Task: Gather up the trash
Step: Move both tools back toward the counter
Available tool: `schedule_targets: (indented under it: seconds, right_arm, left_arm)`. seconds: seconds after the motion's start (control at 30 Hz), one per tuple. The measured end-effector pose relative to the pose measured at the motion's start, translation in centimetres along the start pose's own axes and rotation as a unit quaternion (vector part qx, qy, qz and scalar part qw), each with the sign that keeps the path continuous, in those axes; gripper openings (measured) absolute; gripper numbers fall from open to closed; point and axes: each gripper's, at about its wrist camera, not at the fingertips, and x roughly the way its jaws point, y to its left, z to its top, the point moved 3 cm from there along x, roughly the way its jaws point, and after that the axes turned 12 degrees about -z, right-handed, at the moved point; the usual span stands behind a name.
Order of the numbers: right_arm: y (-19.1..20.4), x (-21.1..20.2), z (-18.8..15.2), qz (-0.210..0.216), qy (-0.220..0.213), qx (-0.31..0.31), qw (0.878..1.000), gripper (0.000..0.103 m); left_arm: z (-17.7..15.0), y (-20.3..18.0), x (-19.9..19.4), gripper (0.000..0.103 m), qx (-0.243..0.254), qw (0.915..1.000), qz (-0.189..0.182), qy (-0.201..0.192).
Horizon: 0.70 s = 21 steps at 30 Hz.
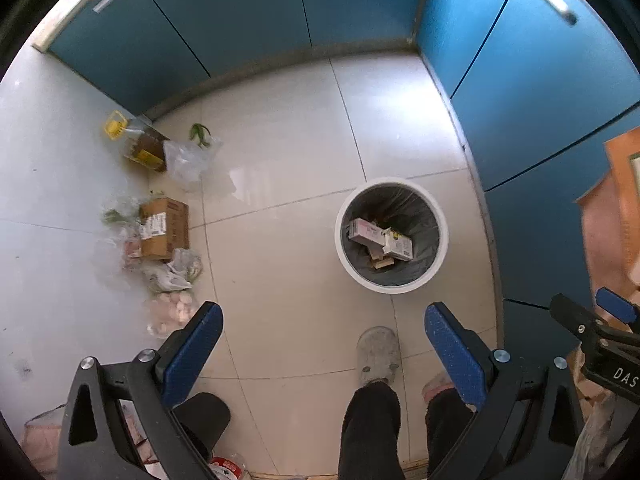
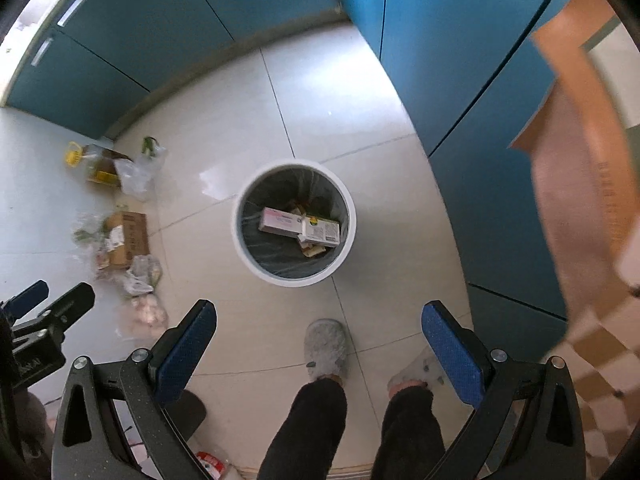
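Observation:
A white round trash bin (image 1: 439,236) (image 2: 350,216) with a dark liner stands on the tiled floor and holds several small cardboard boxes (image 1: 380,238) (image 2: 300,224). My left gripper (image 1: 322,344) is open and empty, held high above the floor to the near left of the bin. My right gripper (image 2: 318,340) is open and empty too, above the floor just in front of the bin. Each gripper shows at the edge of the other's view: the right gripper at the right edge (image 1: 592,316), the left gripper at the left edge (image 2: 48,296).
Along the left wall lie an oil bottle with a yellow cap (image 1: 138,142) (image 2: 94,164), plastic bags (image 1: 188,158), a brown cardboard box (image 1: 166,228) (image 2: 128,238) and bagged food (image 1: 174,312). Blue cabinets (image 1: 540,80) (image 2: 460,60) line the back and right. The person's slippered feet (image 1: 378,356) (image 2: 326,348) stand below.

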Motion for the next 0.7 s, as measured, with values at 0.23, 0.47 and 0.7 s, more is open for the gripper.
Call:
schedule_targets:
  seconds: [0.23,0.47,0.7]
  right_arm:
    - [-1.5,-11.2,-2.1,0.003,-0.025,0.001,1.0,0.103]
    - [-2.8,-20.0,-4.2,0.023,-0.054,0.004,0.998,0.103]
    - [-4.7,-26.8,-6.7,0.073,-0.078,0.006,0.994,0.103]
  left_arm:
    - [-1.8,-2.0,-8.7,0.103,0.02,0.9995,0.0,-0.024]
    - [-3.8,-3.0,-15.3,0.103,0.019,0.9984,-0.008,-0.052]
    - [-5.4,-5.2,-21.7,0.103,0.042,0.9925,0.02,-0.113]
